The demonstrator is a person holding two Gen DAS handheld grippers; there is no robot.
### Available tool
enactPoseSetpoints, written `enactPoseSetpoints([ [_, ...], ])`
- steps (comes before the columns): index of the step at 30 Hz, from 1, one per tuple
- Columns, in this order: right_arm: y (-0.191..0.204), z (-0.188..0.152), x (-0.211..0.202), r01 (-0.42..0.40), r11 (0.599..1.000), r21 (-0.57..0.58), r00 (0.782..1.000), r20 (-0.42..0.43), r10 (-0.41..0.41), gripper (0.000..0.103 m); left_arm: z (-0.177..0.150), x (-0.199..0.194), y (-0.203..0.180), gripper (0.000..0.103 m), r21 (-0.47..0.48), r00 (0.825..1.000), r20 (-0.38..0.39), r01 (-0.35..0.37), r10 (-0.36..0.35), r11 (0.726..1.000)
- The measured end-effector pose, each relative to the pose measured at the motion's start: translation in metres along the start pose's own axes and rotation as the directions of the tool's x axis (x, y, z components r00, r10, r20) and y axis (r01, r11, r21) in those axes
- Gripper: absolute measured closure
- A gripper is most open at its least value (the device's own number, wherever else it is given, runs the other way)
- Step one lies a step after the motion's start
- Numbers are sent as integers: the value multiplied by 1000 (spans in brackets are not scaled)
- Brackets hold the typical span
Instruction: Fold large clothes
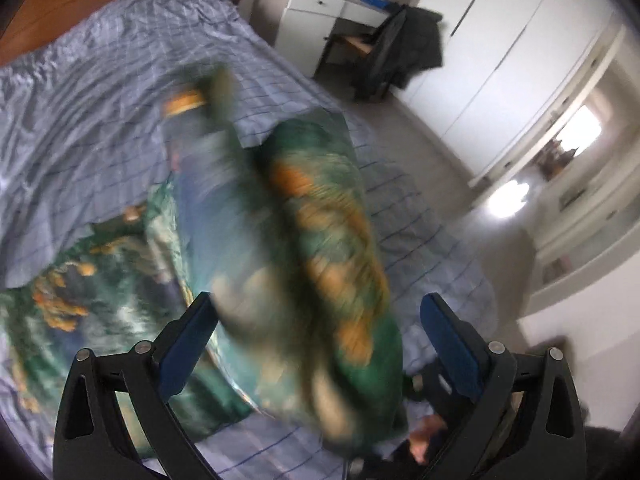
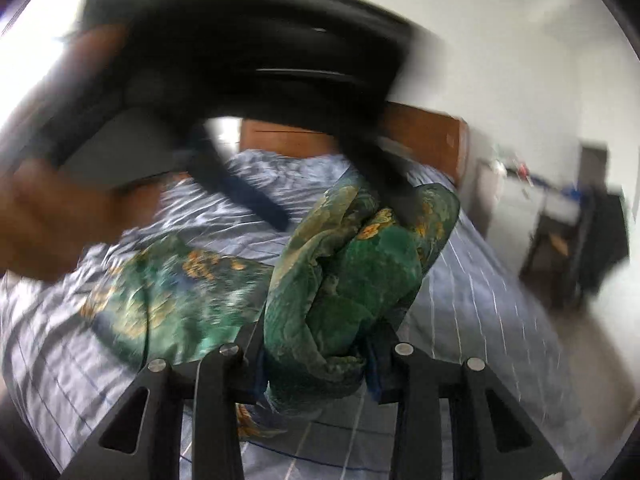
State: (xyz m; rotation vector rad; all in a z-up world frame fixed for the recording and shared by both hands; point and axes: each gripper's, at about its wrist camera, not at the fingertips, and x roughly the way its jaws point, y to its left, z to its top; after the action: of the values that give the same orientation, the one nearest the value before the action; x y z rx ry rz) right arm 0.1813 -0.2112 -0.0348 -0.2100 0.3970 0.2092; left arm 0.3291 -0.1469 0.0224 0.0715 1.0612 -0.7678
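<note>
Right gripper [image 2: 316, 354] fingers clenched on bunched green garment [image 2: 344, 280], lifting it off bed [image 2: 480, 288] for folding. Left gripper [image 1: 316, 316] fingers spread, ungripped; rest of garment trailing on bed middle.

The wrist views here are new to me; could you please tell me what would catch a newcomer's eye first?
The green and orange patterned garment dominates: it is bunched and lifted above the blue checked bed, clamped between the fingers of the right hand-held gripper. In the left wrist view the same cloth hangs blurred between the wide-open fingers of the left hand-held gripper. Behind, a dark jacket drapes over a chair by the white desk.
</note>
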Motion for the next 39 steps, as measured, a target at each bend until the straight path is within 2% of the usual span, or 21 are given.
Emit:
enactPoseSetpoints([
  [3, 37, 6, -6, -31, 988, -149, 999, 27, 35, 66, -4, 3, 1, 2, 30, 991, -43, -124, 125, 992],
  [5, 59, 8, -8, -48, 970, -238, 997, 42, 60, 66, -12, 7, 5, 2, 62, 969, -60, -234, 238, 970],
  [6, 65, 8, -11, -56, 963, -262, 996, 47, 70, 66, -15, 9, 6, 7, 72, 960, -65, -267, 272, 961],
  [7, 71, 8, -12, -62, 957, -282, 996, 51, 79, 66, -20, 12, 10, 16, 75, 948, -76, -304, 309, 950],
  [8, 76, 7, -13, -67, 948, -310, 995, 56, 88, 66, -22, 15, 14, 40, 68, 939, -87, -327, 332, 943],
  [9, 79, 6, -13, -69, 943, -325, 994, 58, 93, 66, -25, 16, 21, 54, 48, 936, -96, -334, 338, 941],
  [11, 81, 3, -10, -85, 936, -342, 994, 40, 104, 66, -28, 17, 34, 68, -26, 956, -109, -277, 273, 960],
  [12, 82, 4, -11, -94, 937, -338, 993, 30, 110, 66, -29, 17, 38, 72, -45, 960, -109, -265, 259, 963],
  [15, 77, 2, -15, -119, 938, -325, 992, 9, 129, 55, -36, 9, 44, 74, -58, 960, -92, -268, 263, 962],
  [17, 76, 4, -24, -158, 936, -315, 986, 1, 167, 31, -38, 0, 57, 74, -81, 967, -82, -248, 242, 965],
  [18, 73, 4, -31, -174, 938, -300, 983, 0, 183, 29, -40, -6, 66, 74, -100, 971, -77, -235, 228, 967],
  [21, 59, 6, -47, -214, 951, -224, 976, -17, 215, 29, -38, -14, 92, 74, -139, 977, -67, -210, 202, 968],
  [26, 34, -9, -47, -179, 973, -144, 982, -86, 168, 29, -53, -32, 141, 74, -185, 976, -57, -216, 208, 959],
  [30, 19, -24, -33, -161, 984, -79, 975, -165, 147, 29, -71, -50, 191, 74, -217, 969, -47, -248, 244, 944],
  [36, 16, -20, -6, -136, 990, -46, 973, -192, 125, 29, -97, -47, 256, 72, -271, 953, -78, -302, 291, 914],
  [39, 23, -6, 19, -153, 988, -17, 968, -201, 147, 29, -112, -43, 287, 72, -328, 968, -62, -252, 245, 911],
])
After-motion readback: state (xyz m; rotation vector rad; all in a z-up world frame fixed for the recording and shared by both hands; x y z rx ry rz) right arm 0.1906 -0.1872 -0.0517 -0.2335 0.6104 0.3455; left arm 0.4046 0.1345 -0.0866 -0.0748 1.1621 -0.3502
